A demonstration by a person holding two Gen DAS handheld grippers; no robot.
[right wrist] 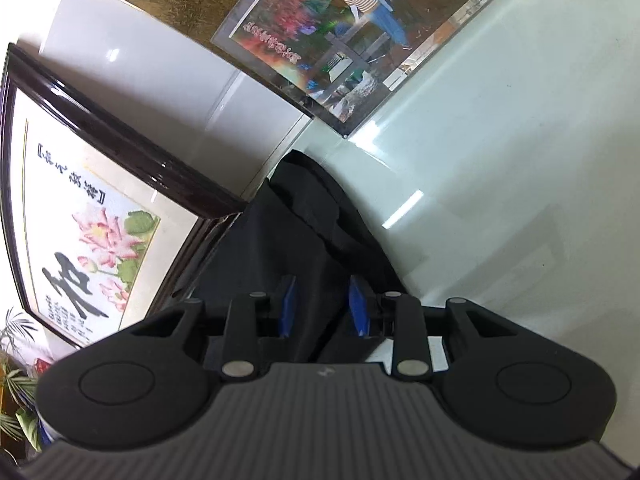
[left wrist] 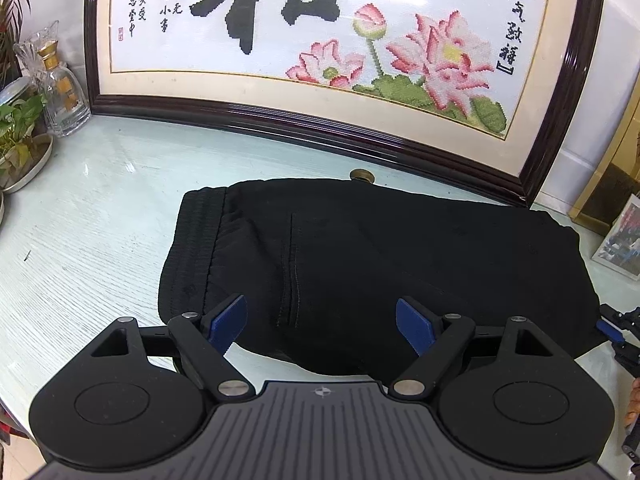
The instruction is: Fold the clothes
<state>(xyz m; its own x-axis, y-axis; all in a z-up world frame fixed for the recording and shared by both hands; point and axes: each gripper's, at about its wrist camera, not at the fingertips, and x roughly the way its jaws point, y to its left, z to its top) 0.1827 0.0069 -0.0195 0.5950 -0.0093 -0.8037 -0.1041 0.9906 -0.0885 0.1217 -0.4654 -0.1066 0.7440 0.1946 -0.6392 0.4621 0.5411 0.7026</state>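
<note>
A black garment (left wrist: 380,240) with a ribbed elastic waistband at its left end lies folded on the pale glass-topped table (left wrist: 100,220). My left gripper (left wrist: 320,304) hovers over the garment's near edge, its blue pads (left wrist: 228,320) wide apart and holding nothing. In the left wrist view my right gripper (left wrist: 614,330) shows at the garment's right end. In the right wrist view the right gripper (right wrist: 322,284) is rolled to one side, its narrow-set blue pads (right wrist: 288,308) shut on a thick bundle of the garment (right wrist: 304,220), which runs away toward the wall.
A large framed cross-stitch picture (left wrist: 320,40) leans against the wall right behind the garment. A glass bottle (left wrist: 60,84) and potted plants (left wrist: 20,132) stand at the far left. A framed photo (right wrist: 352,40) stands at the right. Bare tabletop (right wrist: 500,200) lies beyond the right gripper.
</note>
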